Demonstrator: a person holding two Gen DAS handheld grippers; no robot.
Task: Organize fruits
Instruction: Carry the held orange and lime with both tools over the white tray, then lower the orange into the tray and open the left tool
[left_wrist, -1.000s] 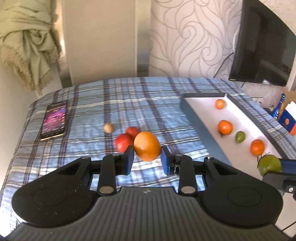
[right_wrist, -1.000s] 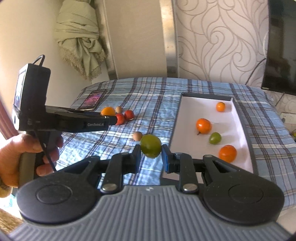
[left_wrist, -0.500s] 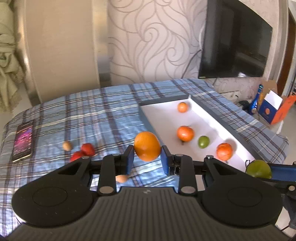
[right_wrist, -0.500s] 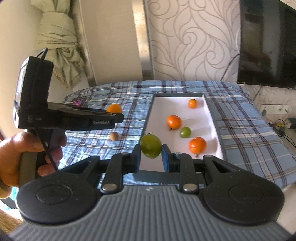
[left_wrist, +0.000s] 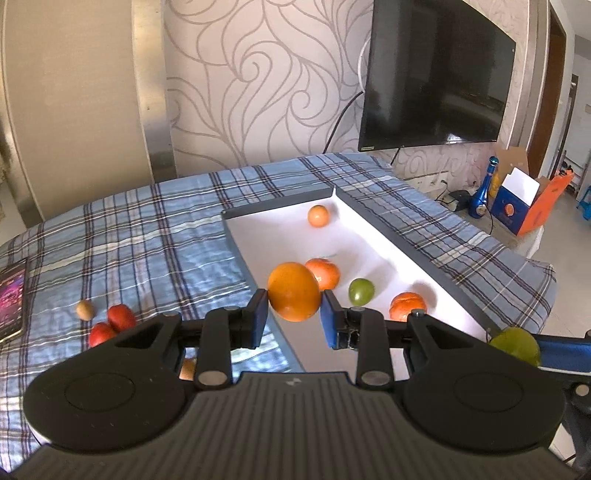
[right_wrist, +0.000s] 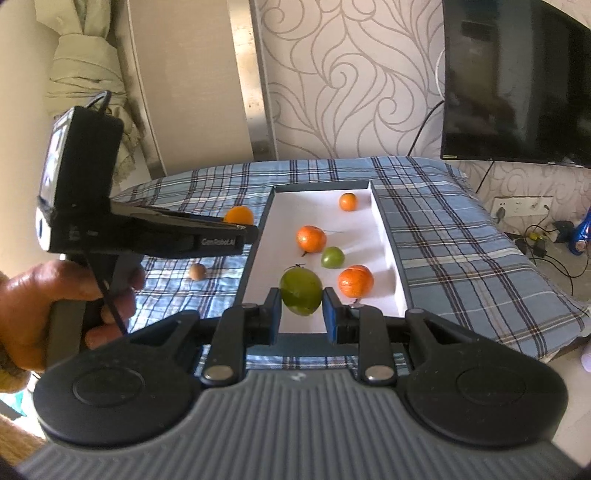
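Right now your left gripper (left_wrist: 294, 316) clamps a large orange (left_wrist: 294, 291) at its widest girth, held at frame centre above the near edge of the white tray (left_wrist: 380, 242). Your right gripper (right_wrist: 301, 313) pinches a green fruit (right_wrist: 300, 291) the same way, low in its frame over the tray's near end. Both fruits look round, smooth-skinned and firm yet bruisable, so squeeze gently across the middle; waxy rind may slip. The tray seems to be rigid card with dark walls. Two red fruits (left_wrist: 110, 323) wait at lower left on the soft plaid cloth (left_wrist: 147, 236).
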